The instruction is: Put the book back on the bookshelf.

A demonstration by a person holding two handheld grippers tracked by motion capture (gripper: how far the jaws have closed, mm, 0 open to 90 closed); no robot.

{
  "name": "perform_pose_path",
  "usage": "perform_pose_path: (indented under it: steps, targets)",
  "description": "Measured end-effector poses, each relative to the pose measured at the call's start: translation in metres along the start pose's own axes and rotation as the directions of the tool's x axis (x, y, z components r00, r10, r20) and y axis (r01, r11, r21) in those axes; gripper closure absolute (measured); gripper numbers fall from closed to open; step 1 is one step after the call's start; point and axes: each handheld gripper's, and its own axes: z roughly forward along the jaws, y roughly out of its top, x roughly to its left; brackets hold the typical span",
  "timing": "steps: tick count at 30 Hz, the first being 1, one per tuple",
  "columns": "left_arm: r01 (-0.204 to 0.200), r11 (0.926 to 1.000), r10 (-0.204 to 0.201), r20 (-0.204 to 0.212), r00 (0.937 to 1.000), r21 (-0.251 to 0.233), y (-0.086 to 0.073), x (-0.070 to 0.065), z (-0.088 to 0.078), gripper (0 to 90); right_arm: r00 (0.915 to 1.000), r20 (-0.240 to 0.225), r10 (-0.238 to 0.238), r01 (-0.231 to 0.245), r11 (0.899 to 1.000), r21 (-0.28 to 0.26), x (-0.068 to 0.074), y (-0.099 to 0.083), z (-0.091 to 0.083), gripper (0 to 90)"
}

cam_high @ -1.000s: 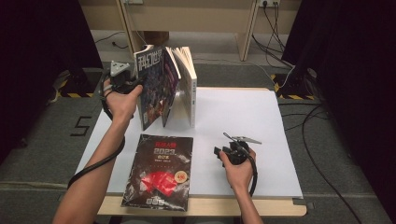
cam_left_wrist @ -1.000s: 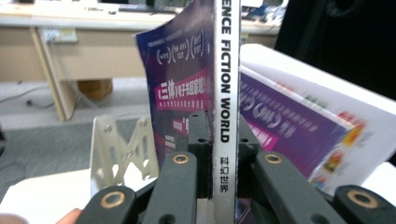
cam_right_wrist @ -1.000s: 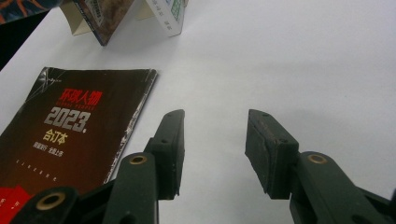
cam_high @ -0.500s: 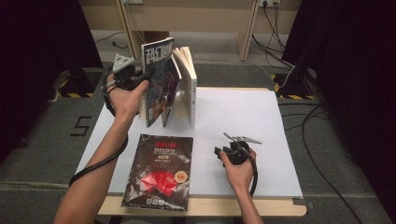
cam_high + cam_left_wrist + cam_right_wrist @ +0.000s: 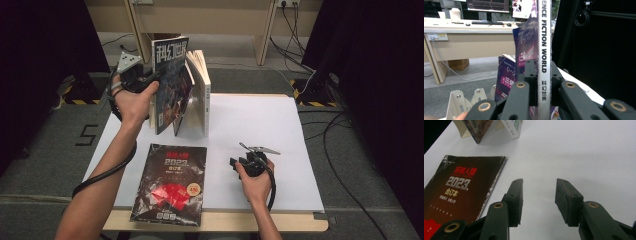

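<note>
**A:** What is the left gripper (image 5: 150, 80) doing?

**B:** It pinches a science-fiction magazine (image 5: 170, 82) by the spine. In the left gripper view the jaws stand pressed on either side of the white spine (image 5: 543, 62), which runs straight up between them with "SCIENCE FICTION WORLD" printed along it. The magazine is upright, raised above the back left part of the white table (image 5: 260, 130), just beside the standing books (image 5: 200, 90) at the rear.

**A:** How should the lift go?

**B:** I'd keep the spine vertical and the grip firm, since a thin magazine may droop or fan open if it tilts. It looks as though it is coming clear of the neighbouring books, though I can't tell whether its lower edge touches them. Drawing it straight up before swinging it aside should keep the cream-paged book from toppling.

**A:** And the right gripper (image 5: 248, 161)?

**B:** Its jaws are spread with nothing between them, resting low over the bare table near the front, just right of the dark annual (image 5: 172, 182) with "2023" on it lying flat.

**A:** What does the held magazine look like?

**B:** A dark blue-purple glossy cover, white Chinese title characters on top, slim and floppy.
</note>
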Motion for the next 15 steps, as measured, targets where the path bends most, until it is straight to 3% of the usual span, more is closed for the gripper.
perform_pose_path:
  steps: [5, 10, 15]
  targets:
    - [-0.005, 0.9998, 0.005, -0.018, 0.9998, -0.019, -0.001, 0.0, 0.002, 81.8, 1.0, 0.003, 0.0, 0.0, 1.0, 0.0, -0.001, 0.0, 0.0, 58.2]
    - [-0.005, 0.9987, 0.005, -0.002, 1.0, -0.052, 0.001, 0.001, 0.009, 81.9, 1.0, 0.004, -0.007, 0.007, 1.0, 0.006, -0.001, -0.001, 0.002, 58.2]
    - [-0.021, 0.9977, 0.018, -0.044, 0.9989, -0.064, -0.004, 0.008, 0.022, 81.8, 1.0, 0.006, -0.004, 0.004, 1.0, 0.011, -0.001, -0.002, 0.002, 58.2]
